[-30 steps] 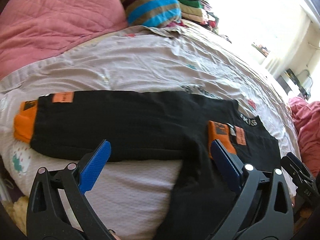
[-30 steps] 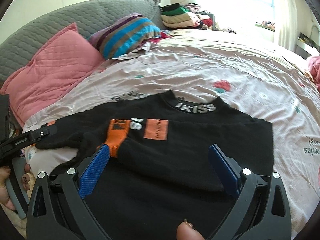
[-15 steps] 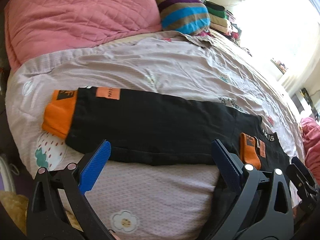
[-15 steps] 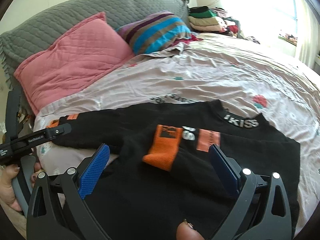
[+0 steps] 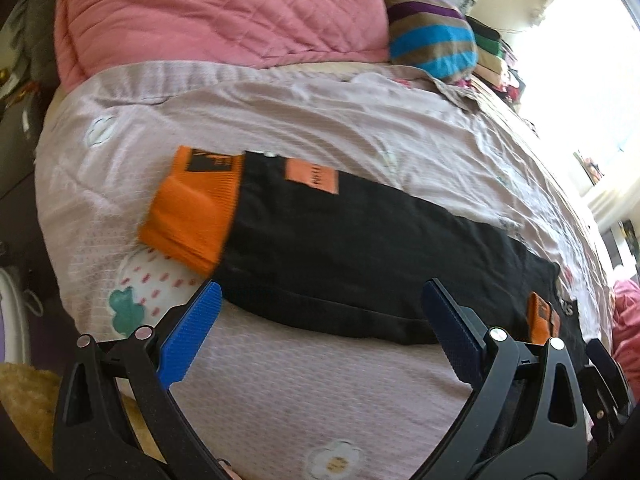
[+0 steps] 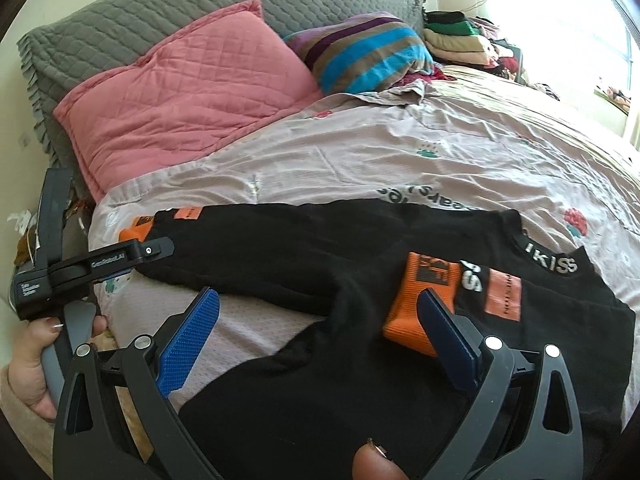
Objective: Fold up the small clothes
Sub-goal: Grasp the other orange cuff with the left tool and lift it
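A black long-sleeved top (image 6: 320, 380) with orange cuffs lies flat on the bed. One sleeve (image 5: 360, 248) stretches out to the left, its orange cuff (image 5: 192, 216) near the bed's left edge. The other sleeve is folded across the chest, its orange cuff (image 6: 424, 300) beside the "IKISS" collar (image 6: 552, 266). My left gripper (image 5: 320, 336) is open and empty, just short of the stretched sleeve's near edge. My right gripper (image 6: 320, 336) is open and empty over the body of the top, its right finger beside the folded cuff. The left gripper (image 6: 152, 254) also shows in the right wrist view, near the outstretched cuff.
The bed has a mauve printed sheet (image 6: 440, 160). A pink quilted pillow (image 6: 192, 100) and a striped pillow (image 6: 368, 52) lie at the head. A pile of folded clothes (image 6: 460, 40) sits at the back. The bed's left edge (image 5: 52, 240) drops off beside the outstretched cuff.
Both grippers have moved left along the top. The left gripper now faces the outstretched sleeve and its cuff. The right gripper has shifted so the folded cuff sits by its right finger.
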Motion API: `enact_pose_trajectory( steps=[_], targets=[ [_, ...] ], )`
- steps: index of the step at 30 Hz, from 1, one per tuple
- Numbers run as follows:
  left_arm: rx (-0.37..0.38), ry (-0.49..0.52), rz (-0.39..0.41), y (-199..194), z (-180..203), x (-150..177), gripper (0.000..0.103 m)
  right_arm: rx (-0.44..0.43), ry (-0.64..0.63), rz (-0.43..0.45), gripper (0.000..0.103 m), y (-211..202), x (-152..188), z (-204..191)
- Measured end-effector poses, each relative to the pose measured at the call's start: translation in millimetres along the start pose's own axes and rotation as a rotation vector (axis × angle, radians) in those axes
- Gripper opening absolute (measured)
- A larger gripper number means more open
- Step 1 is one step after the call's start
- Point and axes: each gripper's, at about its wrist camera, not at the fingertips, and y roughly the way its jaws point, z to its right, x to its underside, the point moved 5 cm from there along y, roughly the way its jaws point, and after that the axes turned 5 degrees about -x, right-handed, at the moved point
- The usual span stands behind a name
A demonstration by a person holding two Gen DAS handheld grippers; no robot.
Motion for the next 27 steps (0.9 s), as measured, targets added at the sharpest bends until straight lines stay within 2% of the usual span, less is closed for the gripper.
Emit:
enact_pose_trajectory(
  steps=[7, 10, 12, 13, 14, 15, 16, 17, 20, 27],
  targets=[
    [-0.001, -0.088, -0.003, 14.3, -27.7, -7.3, 0.093, -0.012, 0.002, -0.026, 0.098, 11.9, 5.8, -6.1],
    [0.012, -0.109, 0.025, 18.3, -30.7, -15.8, 0.093, -0.01, 0.004, -0.039, 0.098, 16.7, 8.1, -6.4],
    [0.017, -0.126, 0.044, 20.2, -32.3, -21.0, 0.085, -0.007, 0.009, -0.042, 0.098, 18.6, 8.4, -5.1],
    [0.016, -0.133, 0.056, 22.0, -33.5, -24.2, 0.073, -0.006, 0.013, -0.043, 0.098, 18.6, 8.6, -4.1],
    [0.015, -0.141, 0.063, 23.0, -35.1, -26.1, 0.053, -0.006, 0.02, -0.041, 0.098, 18.1, 8.7, -2.4],
    [0.017, -0.149, 0.072, 24.8, -37.5, -28.5, 0.042, -0.005, 0.026, -0.039, 0.098, 17.6, 8.6, -1.0],
    [0.012, -0.151, 0.075, 26.4, -39.2, -30.1, 0.022, -0.006, 0.031, -0.036, 0.098, 16.5, 9.1, 0.6],
    [0.005, -0.151, 0.083, 27.1, -41.7, -31.6, 0.011, -0.005, 0.04, -0.034, 0.098, 14.9, 9.9, 3.3],
    [0.072, -0.174, 0.1, 22.1, -45.0, -33.0, 0.008, 0.0, 0.057, -0.032, 0.098, 10.9, 13.1, 10.0],
    [0.161, -0.114, 0.186, -19.8, -18.8, -41.1, 0.008, 0.018, 0.099, -0.033, 0.098, -0.2, 24.2, 30.8]
  ],
)
